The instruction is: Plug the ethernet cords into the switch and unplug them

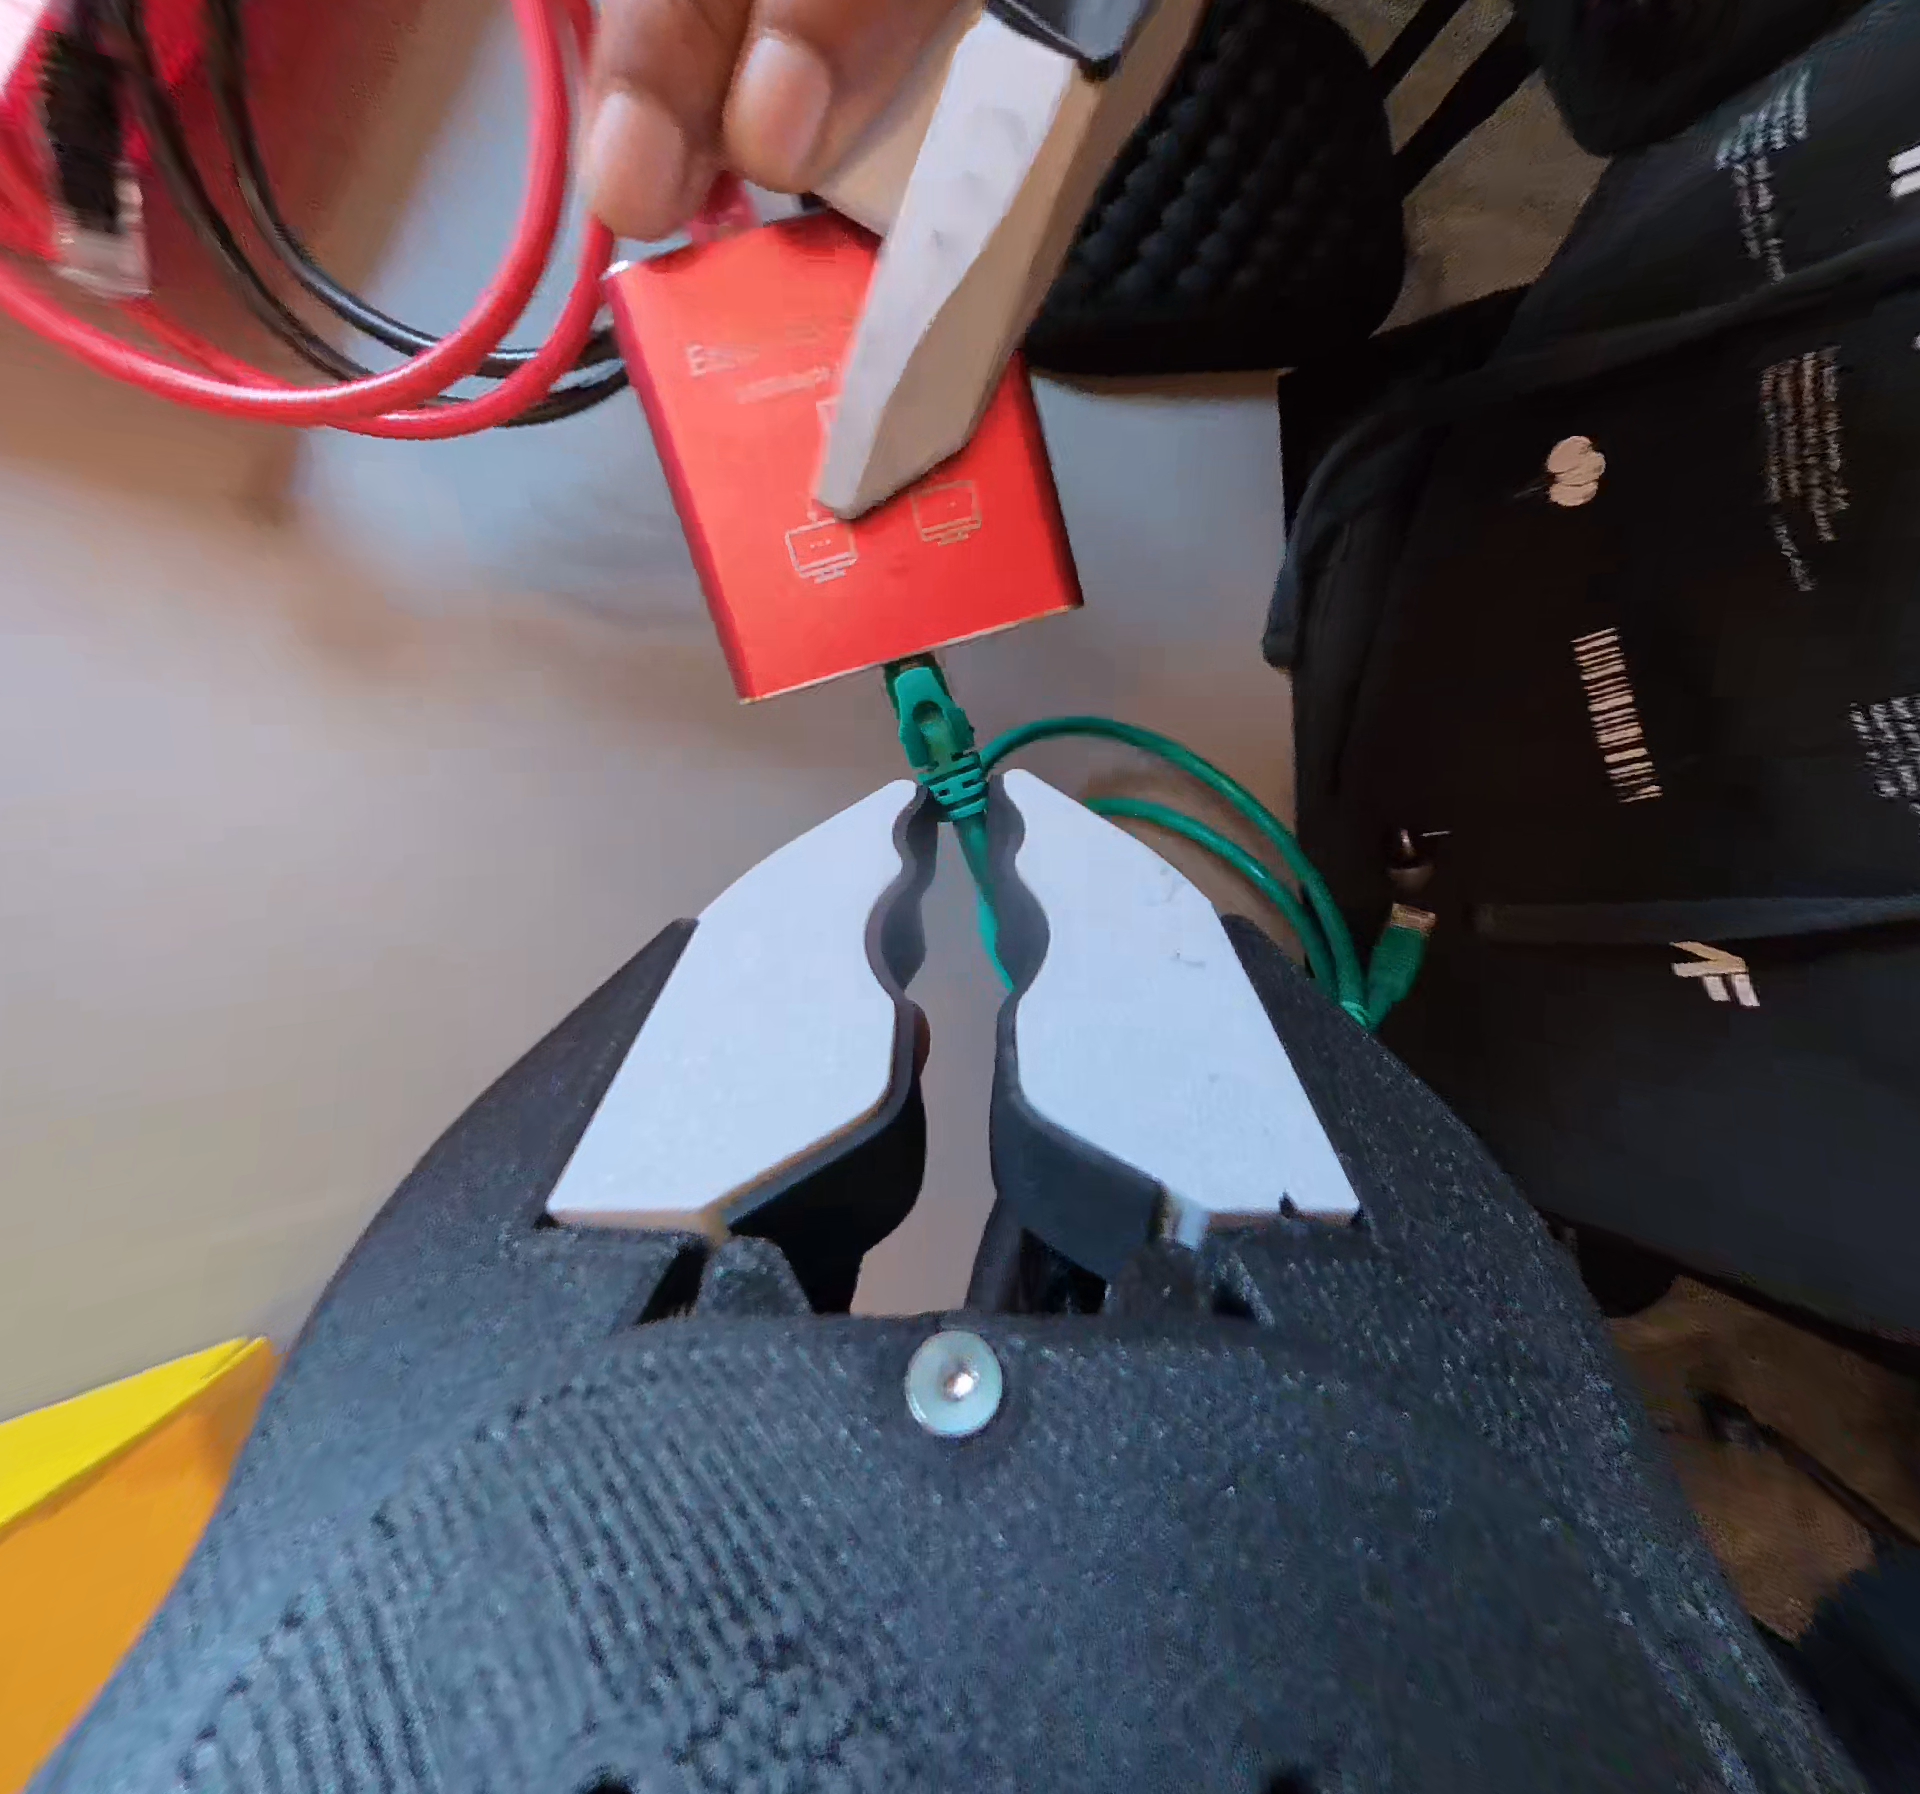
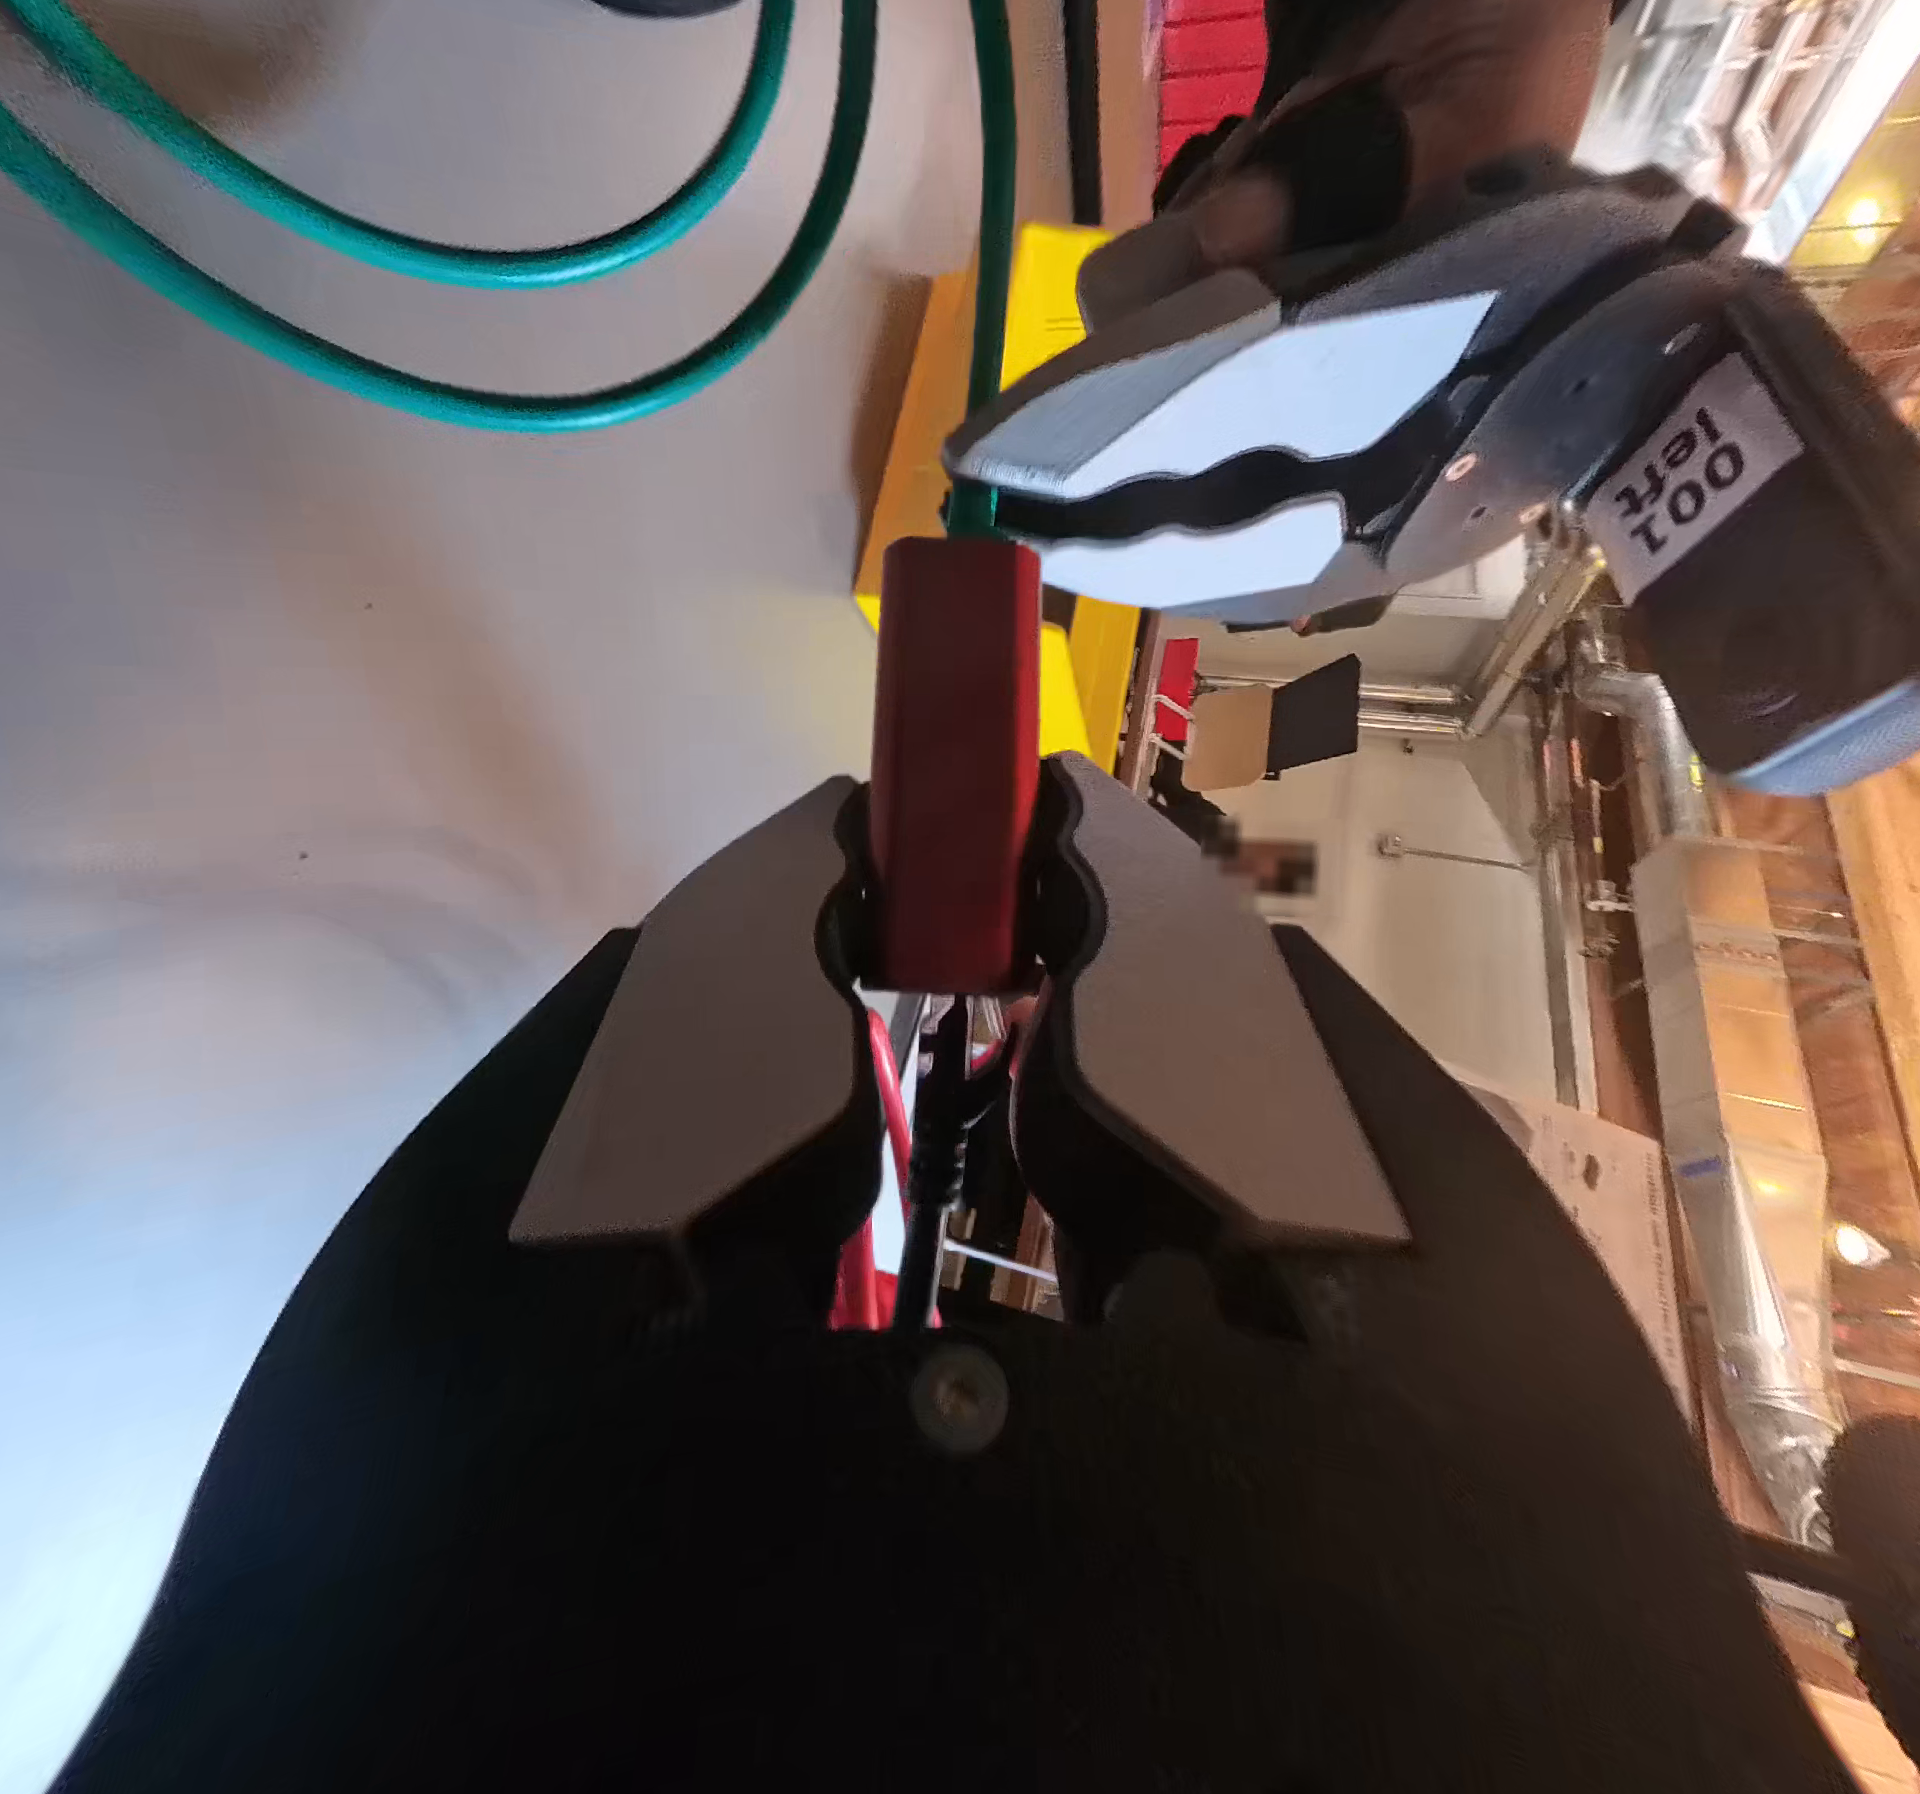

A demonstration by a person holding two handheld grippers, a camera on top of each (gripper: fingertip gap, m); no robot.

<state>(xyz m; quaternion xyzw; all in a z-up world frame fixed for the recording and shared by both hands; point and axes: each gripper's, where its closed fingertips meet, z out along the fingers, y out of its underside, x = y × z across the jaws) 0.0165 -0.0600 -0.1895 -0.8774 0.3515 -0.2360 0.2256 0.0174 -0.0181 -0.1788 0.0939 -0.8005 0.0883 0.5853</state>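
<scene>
Gripper jaws are seen nearest in each wrist view. In the left wrist view, the left gripper [image 1: 961, 794] is clenched at its tips on the green ethernet cord [image 1: 971, 845], just behind the ribbed boot of its plug [image 1: 928, 716]. That plug is seated in a port on the near edge of the red switch [image 1: 847, 456], which is held in the air above the pale desk [image 1: 312, 705]. Beyond the switch, one finger of the right gripper [image 1: 847, 497] is laid across its top face, and a hand [image 1: 769, 40] is seen behind it. Loops of red cord [image 1: 499, 394] and a black cable [image 1: 312, 290] hang at the upper left, details given only by this view, together with the switch's flat face and the spare green plug [image 1: 1397, 955] at the right.

In the right wrist view, the right gripper [image 2: 951, 799] is closed on the switch [image 2: 956, 757], seen edge-on and gripped across its thickness. Red and black leads are seen between the fingers below it. Farther off, the green cord [image 2: 992, 290] rises from the switch's far end, where the left gripper [image 2: 987, 497] is closed on it. Its loops [image 2: 520, 342] lie on the desk [image 2: 312, 809], with a yellow box [image 2: 1049, 290] behind.
</scene>
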